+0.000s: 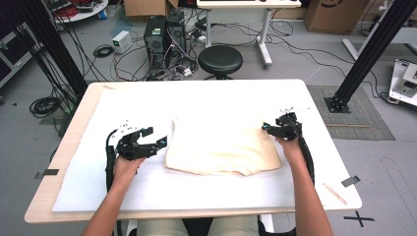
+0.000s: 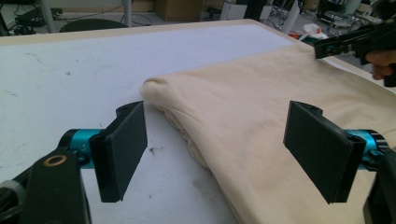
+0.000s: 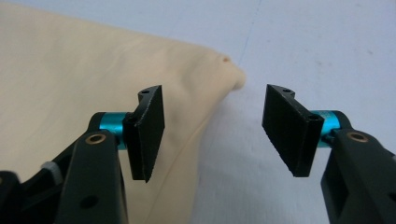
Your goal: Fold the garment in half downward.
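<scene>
The folded cream cloth (image 1: 223, 145) is lying mid-table on the white mat (image 1: 98, 191). The left gripper (image 1: 153, 138) and right gripper (image 1: 265, 128) are flanking its edges — both gaping wide, gripping nothing.

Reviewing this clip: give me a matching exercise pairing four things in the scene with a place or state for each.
Things:
1. left hand-held gripper
2. right hand-held gripper
3. folded cream cloth
4. black stool

Places or states:
A. on the floor beyond the table's far edge
B. open, at the cloth's right edge
C. lying mid-table on the white mat
D. open, at the cloth's left edge

Pairs: 1-D, 2-B, 3-C, 4-A
</scene>
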`<action>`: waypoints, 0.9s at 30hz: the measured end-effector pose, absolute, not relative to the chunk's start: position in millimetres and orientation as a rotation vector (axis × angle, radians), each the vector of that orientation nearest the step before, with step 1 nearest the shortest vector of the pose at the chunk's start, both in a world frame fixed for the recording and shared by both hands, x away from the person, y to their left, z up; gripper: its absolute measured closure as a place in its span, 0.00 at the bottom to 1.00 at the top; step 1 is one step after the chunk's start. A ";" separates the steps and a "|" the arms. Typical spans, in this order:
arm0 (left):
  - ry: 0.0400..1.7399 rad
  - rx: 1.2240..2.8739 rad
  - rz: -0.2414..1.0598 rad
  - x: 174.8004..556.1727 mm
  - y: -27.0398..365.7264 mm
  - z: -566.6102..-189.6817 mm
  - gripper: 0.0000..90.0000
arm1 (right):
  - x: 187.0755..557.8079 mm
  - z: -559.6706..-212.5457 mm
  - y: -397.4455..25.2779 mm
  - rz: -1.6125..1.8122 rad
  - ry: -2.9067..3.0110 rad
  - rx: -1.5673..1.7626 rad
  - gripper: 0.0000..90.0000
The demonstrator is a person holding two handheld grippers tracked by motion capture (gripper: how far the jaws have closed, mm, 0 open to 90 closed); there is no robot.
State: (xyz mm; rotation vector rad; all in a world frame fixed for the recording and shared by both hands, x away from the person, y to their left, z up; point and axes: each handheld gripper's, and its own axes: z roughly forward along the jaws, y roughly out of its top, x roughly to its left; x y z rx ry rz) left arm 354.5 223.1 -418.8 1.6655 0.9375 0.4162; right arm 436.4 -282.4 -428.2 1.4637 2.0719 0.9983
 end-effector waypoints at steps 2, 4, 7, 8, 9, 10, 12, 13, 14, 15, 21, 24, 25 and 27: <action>0.932 1.671 0.421 355.7 222.7 -419.6 0.24 | 454.2 -437.7 -279.6 0.987 2.093 1.507 0.52; 0.927 1.665 0.428 356.9 222.2 -420.5 0.24 | 463.6 -446.0 -275.7 0.993 2.153 1.500 0.63; 0.925 1.664 0.432 358.2 223.2 -421.3 0.24 | 466.3 -445.5 -273.8 0.996 2.171 1.448 0.92; 0.927 1.662 0.433 358.1 223.5 -421.5 0.24 | 465.9 -443.7 -273.6 0.948 2.162 1.432 0.94; 0.926 1.666 0.438 358.1 223.8 -421.3 0.24 | 465.8 -443.0 -274.3 0.936 2.150 1.434 0.94; 0.920 1.669 0.438 358.0 223.9 -421.4 0.24 | 465.2 -441.5 -275.8 0.925 2.135 1.440 0.94; 0.914 1.675 0.447 357.4 223.8 -421.1 0.24 | 463.5 -439.6 -276.3 0.925 2.117 1.441 0.93; 0.890 1.680 0.478 356.7 223.9 -420.7 0.24 | 462.4 -438.5 -275.8 0.937 2.117 1.443 0.87; 0.875 1.684 0.507 355.8 224.1 -420.1 0.24 | 461.1 -436.4 -276.5 0.975 2.113 1.437 0.63; 0.870 1.678 0.518 355.1 224.9 -419.2 0.24 | 459.1 -433.6 -277.3 0.982 2.098 1.459 0.46; 0.920 1.678 0.472 354.1 231.4 -416.2 0.23 | 424.0 -412.9 -291.3 1.119 2.054 1.386 0.23; 0.917 1.664 0.455 352.8 234.4 -414.6 0.23 | 399.9 -407.0 -297.9 1.159 2.060 1.314 0.23; 0.915 1.659 0.454 352.3 235.5 -414.0 0.23 | 392.0 -406.8 -299.1 1.161 2.069 1.292 0.23; 0.914 1.650 0.448 351.7 237.4 -413.6 0.23 | 377.0 -407.8 -300.4 1.149 2.079 1.239 0.23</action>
